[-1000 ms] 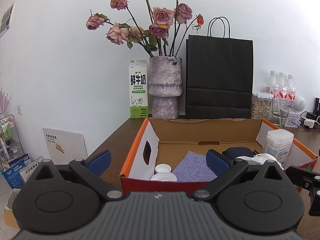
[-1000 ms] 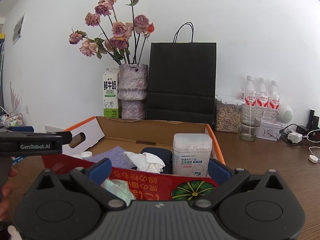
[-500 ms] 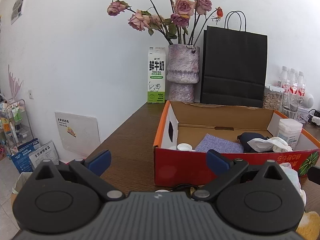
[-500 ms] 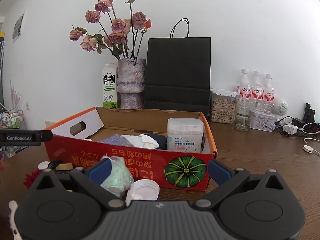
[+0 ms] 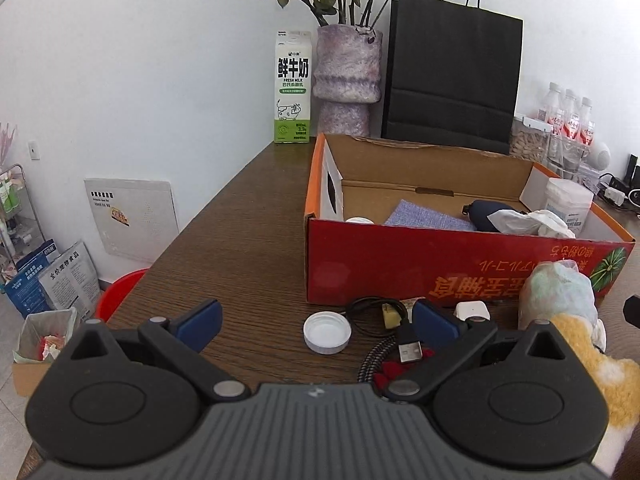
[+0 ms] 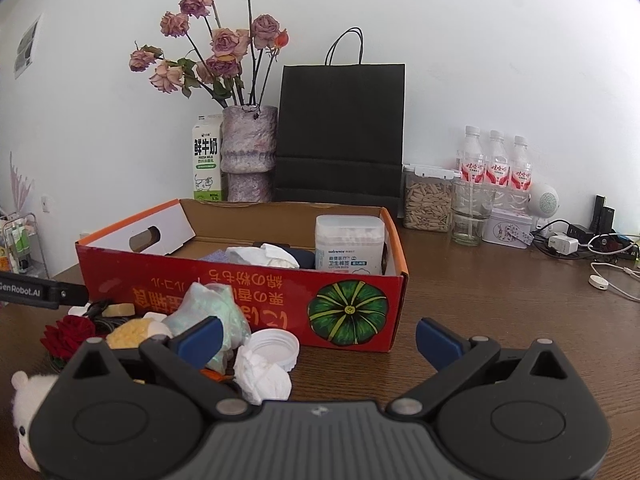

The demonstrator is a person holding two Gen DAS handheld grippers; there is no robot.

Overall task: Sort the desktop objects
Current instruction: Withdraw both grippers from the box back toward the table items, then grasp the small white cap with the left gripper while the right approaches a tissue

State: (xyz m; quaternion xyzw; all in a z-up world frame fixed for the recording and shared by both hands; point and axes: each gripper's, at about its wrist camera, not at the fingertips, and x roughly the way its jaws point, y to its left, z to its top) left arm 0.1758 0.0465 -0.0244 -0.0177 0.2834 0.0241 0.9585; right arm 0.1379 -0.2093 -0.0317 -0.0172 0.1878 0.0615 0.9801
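Observation:
A red cardboard box point(image 5: 400, 268) stands on the brown table and also shows in the right wrist view point(image 6: 260, 300). It holds a cotton swab tub point(image 6: 350, 242), a crumpled tissue point(image 6: 262, 256), a dark pouch point(image 5: 486, 212) and a lilac cloth point(image 5: 426, 218). In front of the box lie a white cap point(image 5: 327, 332), a USB cable point(image 5: 402, 344), a white charger point(image 5: 472, 312), a pale green bag point(image 6: 208, 314), a tissue wad point(image 6: 262, 378), a white lid point(image 6: 274, 348) and a red flower point(image 6: 66, 336). My left gripper point(image 5: 318, 326) is open above the cap. My right gripper point(image 6: 318, 338) is open and empty.
A milk carton point(image 5: 293, 88), a vase of dried roses point(image 5: 347, 76) and a black paper bag point(image 5: 452, 76) stand behind the box. A seed jar point(image 6: 428, 200), a glass point(image 6: 472, 216), water bottles point(image 6: 496, 164) and cables point(image 6: 608, 272) are at the right. A yellow plush point(image 5: 592, 364) lies by my left gripper.
Both grippers have drawn back from above the box and dropped lower. The loose things in front of the box have come into view.

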